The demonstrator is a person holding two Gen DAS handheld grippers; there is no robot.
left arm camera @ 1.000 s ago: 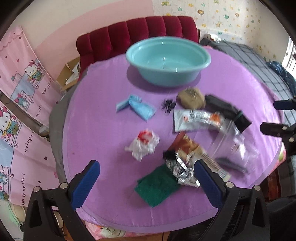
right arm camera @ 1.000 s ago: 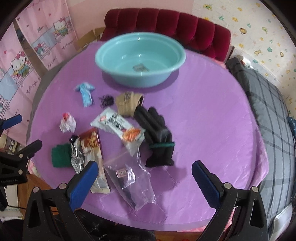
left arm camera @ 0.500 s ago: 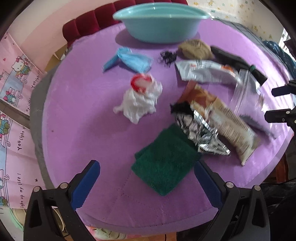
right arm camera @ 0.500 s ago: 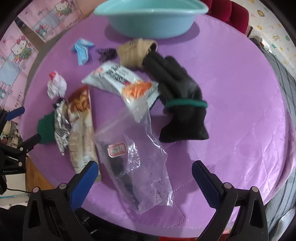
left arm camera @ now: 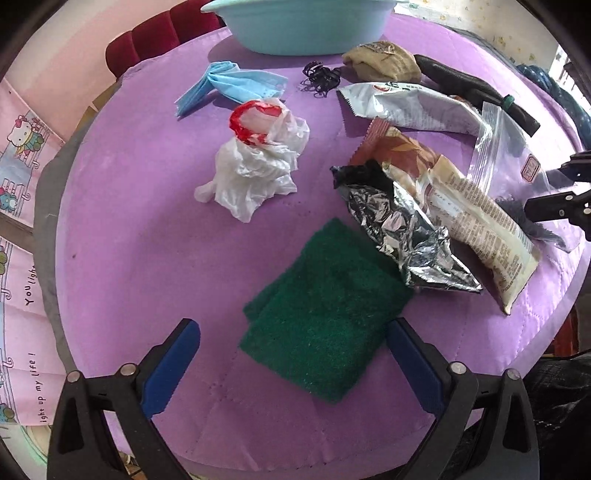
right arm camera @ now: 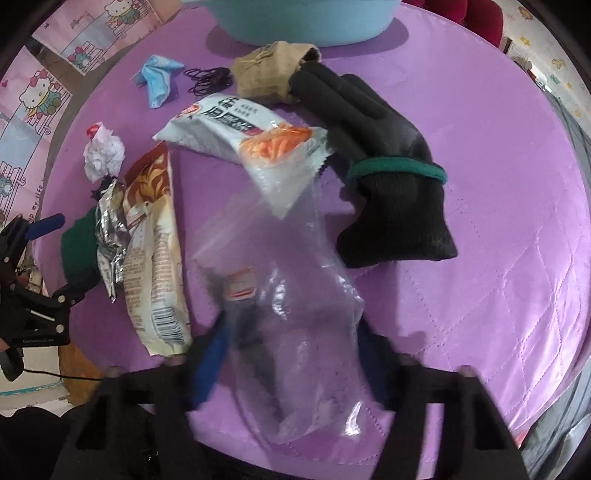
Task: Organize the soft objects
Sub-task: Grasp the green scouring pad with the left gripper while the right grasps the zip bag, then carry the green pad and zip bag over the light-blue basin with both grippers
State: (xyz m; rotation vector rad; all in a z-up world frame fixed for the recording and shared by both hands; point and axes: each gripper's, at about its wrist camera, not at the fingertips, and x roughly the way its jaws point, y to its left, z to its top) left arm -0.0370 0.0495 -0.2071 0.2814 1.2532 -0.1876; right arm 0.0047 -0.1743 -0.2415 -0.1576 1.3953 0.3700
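Note:
A folded green cloth (left arm camera: pixel 325 317) lies on the purple table (left arm camera: pixel 147 229) between the fingers of my left gripper (left arm camera: pixel 291 350). Its jaws are closing and the left pad (left arm camera: pixel 173 358) still stands clear of the cloth. My right gripper (right arm camera: pixel 293 345) is low over a clear zip bag (right arm camera: pixel 295 295), which lies between its blurred, closing fingers; no firm pinch shows. Around lie a black glove (right arm camera: pixel 388 158), a tan sock (right arm camera: pixel 273 70), a blue face mask (left arm camera: pixel 236 83) and a crumpled white plastic bag (left arm camera: pixel 258 162).
A teal basin (left arm camera: pixel 306 26) stands at the table's far side before a red sofa (left arm camera: pixel 159 37). A white snack packet (right arm camera: pixel 240 129), a brown wrapper (left arm camera: pixel 461 210), a foil wrapper (left arm camera: pixel 402 236) and black hair ties (left arm camera: pixel 321 79) lie mid-table. The table edge runs just below both grippers.
Both grippers have come down close to the table. The left jaws have narrowed a little around the green cloth; the right jaws have closed in markedly around the clear zip bag.

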